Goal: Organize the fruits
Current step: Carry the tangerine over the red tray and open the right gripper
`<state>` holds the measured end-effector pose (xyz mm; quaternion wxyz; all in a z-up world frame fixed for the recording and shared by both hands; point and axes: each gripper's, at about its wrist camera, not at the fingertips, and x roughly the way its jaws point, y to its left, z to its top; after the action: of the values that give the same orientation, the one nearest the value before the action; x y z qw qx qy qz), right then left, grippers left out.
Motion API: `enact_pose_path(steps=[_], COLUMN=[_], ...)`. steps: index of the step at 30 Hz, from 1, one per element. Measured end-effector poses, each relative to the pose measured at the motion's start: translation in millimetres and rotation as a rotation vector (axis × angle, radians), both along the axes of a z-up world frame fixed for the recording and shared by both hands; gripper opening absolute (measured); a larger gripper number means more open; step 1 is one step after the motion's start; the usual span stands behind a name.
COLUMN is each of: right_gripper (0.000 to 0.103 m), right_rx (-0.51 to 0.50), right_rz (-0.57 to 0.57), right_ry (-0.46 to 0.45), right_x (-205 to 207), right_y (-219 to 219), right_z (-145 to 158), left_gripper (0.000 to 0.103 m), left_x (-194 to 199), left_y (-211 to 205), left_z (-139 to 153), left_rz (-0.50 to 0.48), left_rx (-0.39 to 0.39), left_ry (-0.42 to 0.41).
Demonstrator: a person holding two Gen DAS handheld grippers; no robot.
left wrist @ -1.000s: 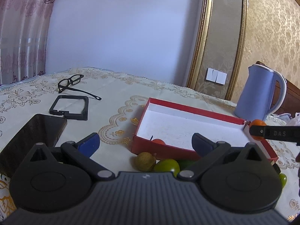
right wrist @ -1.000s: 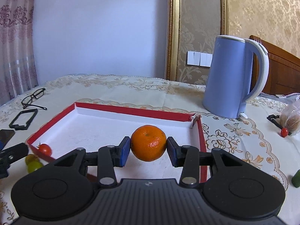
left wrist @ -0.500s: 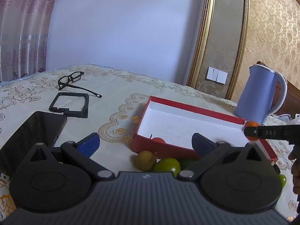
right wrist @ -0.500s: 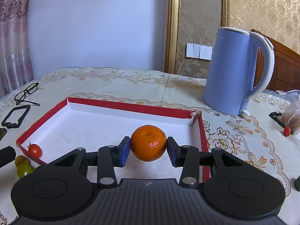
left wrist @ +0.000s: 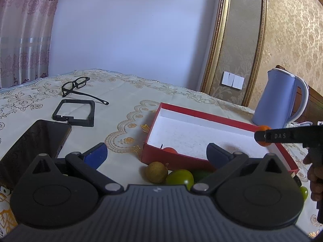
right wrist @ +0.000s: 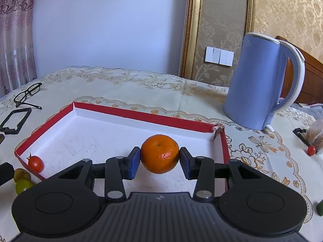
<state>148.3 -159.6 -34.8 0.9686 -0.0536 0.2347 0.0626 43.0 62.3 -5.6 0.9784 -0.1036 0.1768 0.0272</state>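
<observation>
My right gripper (right wrist: 159,160) is shut on an orange mandarin (right wrist: 159,153) and holds it over the near right part of a shallow red box (right wrist: 113,112) with a white floor. A cherry tomato (right wrist: 35,163) lies in the box's near left corner. In the left wrist view my left gripper (left wrist: 156,154) stands open with nothing between its fingers, just short of the red box (left wrist: 201,115). A brown round fruit (left wrist: 156,171) and a green fruit (left wrist: 180,178) lie on the cloth before the box. The right gripper (left wrist: 262,136) with the mandarin (left wrist: 264,128) shows at the right.
A blue kettle (right wrist: 262,84) stands behind the box on the right. Glasses (left wrist: 77,86), a black frame (left wrist: 74,115) and a dark phone (left wrist: 34,141) lie at the left. A cherry tomato (right wrist: 311,150) and a bag (right wrist: 317,133) sit at the far right.
The right gripper has carried the mandarin further over the box, leftward in the left wrist view. The left gripper has stayed put and open.
</observation>
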Motion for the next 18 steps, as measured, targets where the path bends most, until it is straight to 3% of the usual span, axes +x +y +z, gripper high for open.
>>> enact_pose_path(steps=[18], right_gripper=[0.042], right_rx=[-0.027], right_rz=[0.024], right_ry=[0.018], right_x=[15], right_y=[17], right_z=[2], left_gripper=[0.103], left_x=[-1], left_y=[-3], left_z=[0], left_rz=[0.001], left_rx=[0.020], left_ry=[-0.003])
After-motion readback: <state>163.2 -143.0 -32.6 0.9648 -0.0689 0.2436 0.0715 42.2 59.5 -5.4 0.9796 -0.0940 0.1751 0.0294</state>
